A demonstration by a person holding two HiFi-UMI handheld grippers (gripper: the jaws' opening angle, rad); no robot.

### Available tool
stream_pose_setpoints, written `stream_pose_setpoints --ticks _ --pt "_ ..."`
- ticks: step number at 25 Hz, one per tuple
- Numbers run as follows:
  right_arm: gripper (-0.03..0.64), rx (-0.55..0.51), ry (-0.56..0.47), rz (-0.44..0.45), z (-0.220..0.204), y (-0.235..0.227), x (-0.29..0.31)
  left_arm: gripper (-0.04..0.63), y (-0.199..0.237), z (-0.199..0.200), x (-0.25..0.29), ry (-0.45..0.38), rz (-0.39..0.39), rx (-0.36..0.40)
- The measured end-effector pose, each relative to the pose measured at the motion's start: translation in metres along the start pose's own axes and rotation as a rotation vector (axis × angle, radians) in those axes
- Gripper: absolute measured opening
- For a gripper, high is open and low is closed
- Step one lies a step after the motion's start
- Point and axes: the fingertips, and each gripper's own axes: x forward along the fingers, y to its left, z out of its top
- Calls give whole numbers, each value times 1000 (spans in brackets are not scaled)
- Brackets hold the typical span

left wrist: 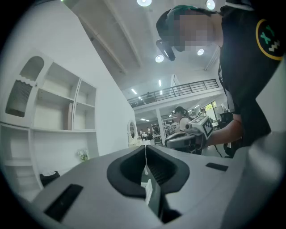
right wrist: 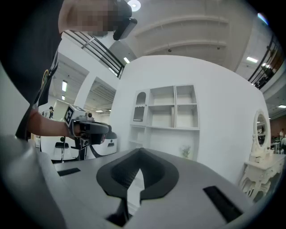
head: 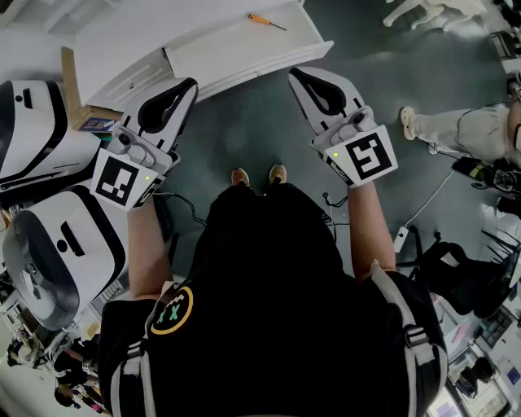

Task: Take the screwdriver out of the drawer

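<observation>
A small screwdriver (head: 265, 21) with an orange handle lies on the white bottom of the pulled-out drawer (head: 244, 50) at the top of the head view. My left gripper (head: 190, 84) is held level just in front of the drawer's left part, jaws together with nothing between them. To its right, my right gripper (head: 294, 75) hovers near the drawer's right end, shut and empty too. Each gripper view shows its own jaws meeting at the tip, the left gripper (left wrist: 145, 146) and the right gripper (right wrist: 139, 152). Neither gripper touches the screwdriver.
Two white rounded machines (head: 45, 130) stand at the left beside a cardboard piece (head: 70, 81). A seated person's leg (head: 456, 126) and cables (head: 423, 212) are at the right. A white shelf unit (right wrist: 172, 107) shows in the right gripper view. My feet (head: 258, 175) are on grey floor.
</observation>
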Motion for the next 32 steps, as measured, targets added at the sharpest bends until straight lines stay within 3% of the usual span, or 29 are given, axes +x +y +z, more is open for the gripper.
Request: stream_pose_setpoints --ticks 23,29,32 --pt "23 5 -17 16 -2 -1 3 21 1 -2 3 1 3 6" --pt "93 13 -21 33 -3 0 1 21 0 0 5 0 7 -1" --pt "163 20 -26 45 -2 1 0 21 0 -1 5 -1 5 6"
